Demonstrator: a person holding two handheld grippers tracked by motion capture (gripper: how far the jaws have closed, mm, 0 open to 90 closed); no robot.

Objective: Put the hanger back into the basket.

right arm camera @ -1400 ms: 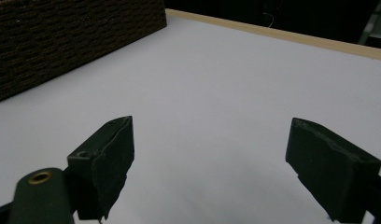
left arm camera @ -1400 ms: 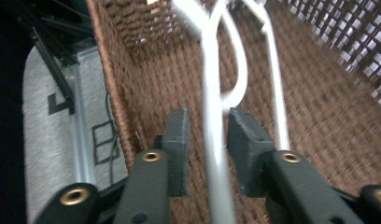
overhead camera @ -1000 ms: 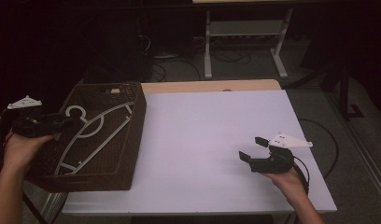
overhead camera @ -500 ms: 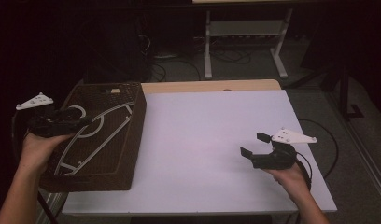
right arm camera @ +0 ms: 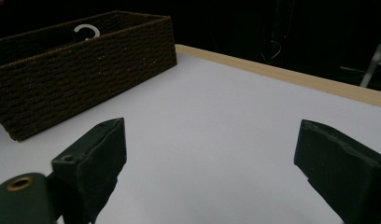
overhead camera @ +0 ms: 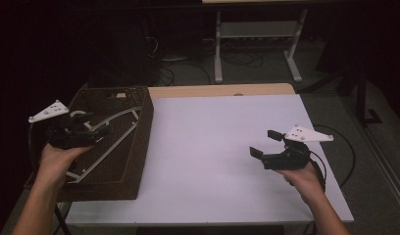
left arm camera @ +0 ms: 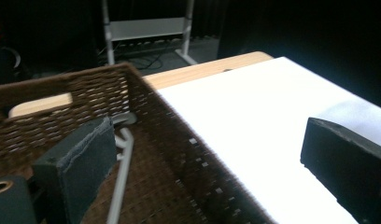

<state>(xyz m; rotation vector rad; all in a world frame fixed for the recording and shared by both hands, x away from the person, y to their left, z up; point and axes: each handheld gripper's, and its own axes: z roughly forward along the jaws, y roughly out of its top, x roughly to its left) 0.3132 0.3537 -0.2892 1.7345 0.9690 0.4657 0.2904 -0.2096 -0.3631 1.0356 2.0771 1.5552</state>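
From the high view, the left gripper (overhead camera: 97, 131) hangs over the brown woven basket (overhead camera: 139, 161) at the table's left edge, jaws spread above the white hanger (overhead camera: 107, 142) lying inside, while the right gripper (overhead camera: 266, 143) hovers spread and empty over the bare white table (overhead camera: 208, 147). In the left gripper view the hanger (left arm camera: 121, 179) runs just beside the near jaw, nothing pinched, so I judge a reach for it is under way, calling for a descent and a squeeze on one thin bar. The right gripper view shows wide-open jaws and the hanger's hook (right arm camera: 86, 31) peeking over the basket (right arm camera: 81, 74); no readable writing anywhere.
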